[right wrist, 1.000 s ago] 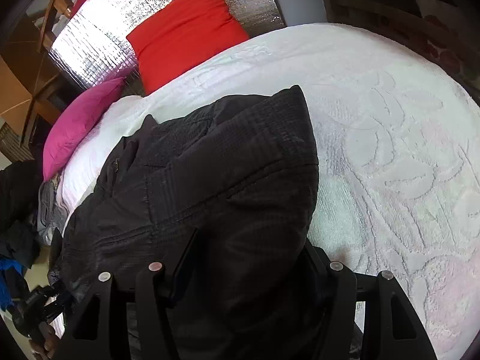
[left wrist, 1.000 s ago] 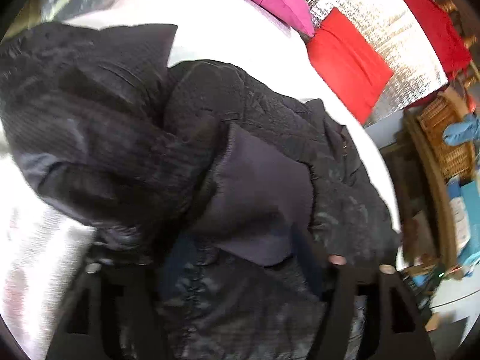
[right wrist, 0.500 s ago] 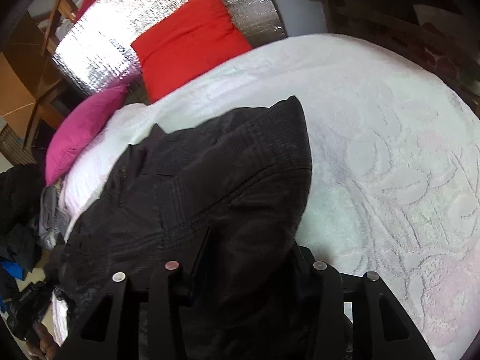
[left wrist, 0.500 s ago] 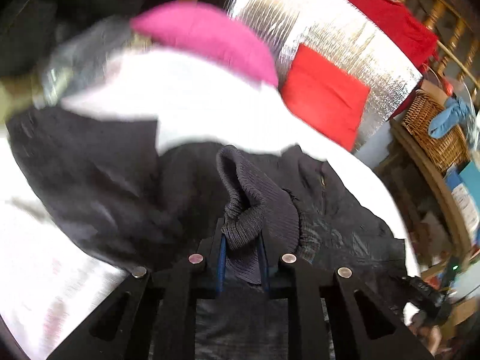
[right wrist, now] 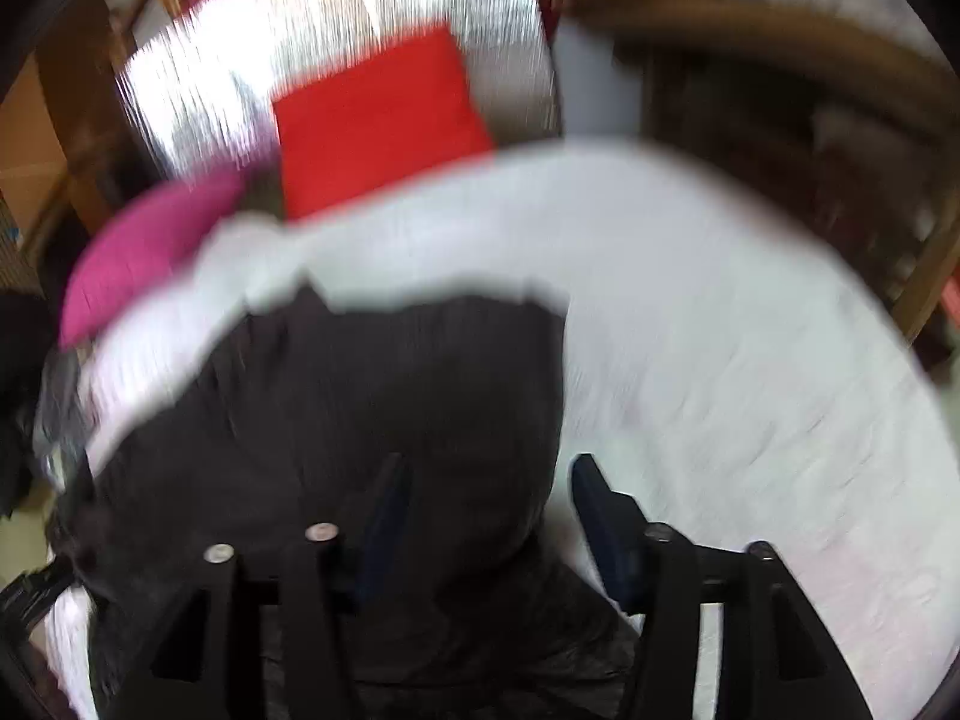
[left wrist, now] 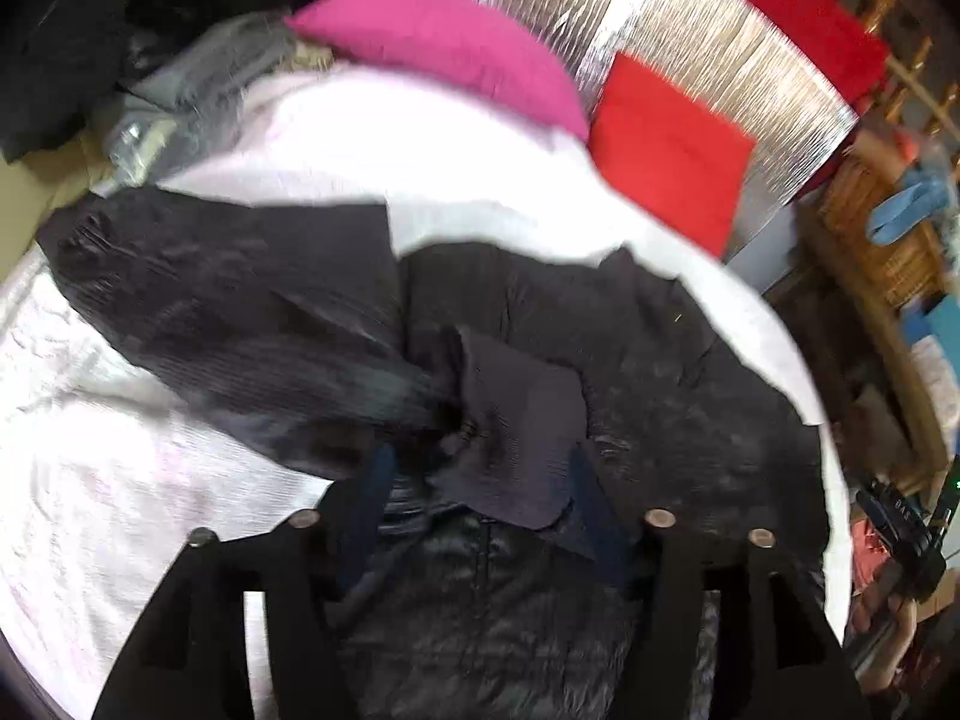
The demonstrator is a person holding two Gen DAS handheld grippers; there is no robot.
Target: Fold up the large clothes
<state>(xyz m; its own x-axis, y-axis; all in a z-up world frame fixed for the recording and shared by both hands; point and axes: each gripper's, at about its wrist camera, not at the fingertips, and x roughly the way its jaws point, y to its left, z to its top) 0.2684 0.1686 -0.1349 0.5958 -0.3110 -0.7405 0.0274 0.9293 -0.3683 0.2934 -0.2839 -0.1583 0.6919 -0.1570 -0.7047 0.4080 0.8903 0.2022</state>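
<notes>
A large black padded jacket lies bunched on the white bedspread. One sleeve is thrown across its front, and the sleeve's ribbed cuff rests on the jacket. My left gripper hovers over that cuff. Its jaws are opening and the pads stand off the cuff on both sides. In the blurred right wrist view, the jacket's folded edge runs under my right gripper. Those jaws are opening too: one fingertip is over the cloth and the other is over the bare bedspread.
A pink pillow and a red cushion lean on a silver headboard. Grey clothes are piled at the bed's far left. A wicker basket and clutter stand beyond the right edge.
Half a second ago my left gripper was shut on the ribbed cuff; it has let go and the cuff has dropped onto the jacket. Both grippers have risen, and the right jaws have widened.
</notes>
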